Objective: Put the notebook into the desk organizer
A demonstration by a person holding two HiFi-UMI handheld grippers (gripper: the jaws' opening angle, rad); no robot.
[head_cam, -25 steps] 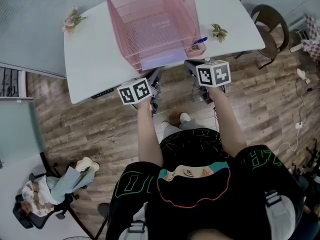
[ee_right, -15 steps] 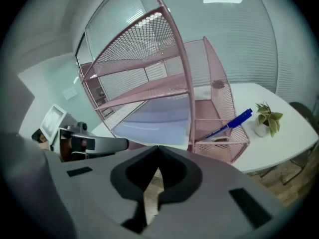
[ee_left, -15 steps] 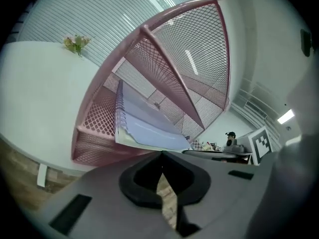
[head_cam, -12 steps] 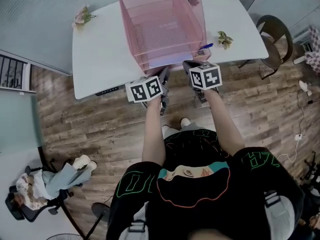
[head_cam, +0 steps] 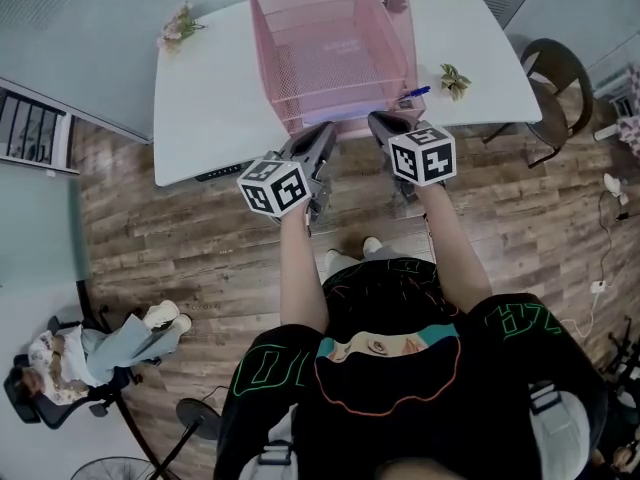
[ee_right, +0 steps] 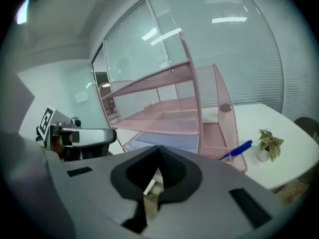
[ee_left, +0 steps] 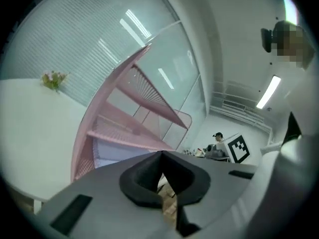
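While the notebook [head_cam: 345, 119] is lying in the organizer [head_cam: 330, 53], left gripper [head_cam: 316, 140] and right gripper [head_cam: 384, 126] are hovering closed, empty, at the table [head_cam: 210, 98] edge.

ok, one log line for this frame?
notebook: in desk organizer bottom tier | left hand-held gripper: shut, empty | right hand-held gripper: shut, empty

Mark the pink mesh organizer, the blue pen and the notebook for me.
Pink wire-mesh desk organizer [head_cam: 330, 60], head view, upper mesh shelf.
Blue pen [ee_right: 235, 151], right gripper view, mid-barrel.
Pale lavender notebook [ee_right: 169, 141], right gripper view, front edge.
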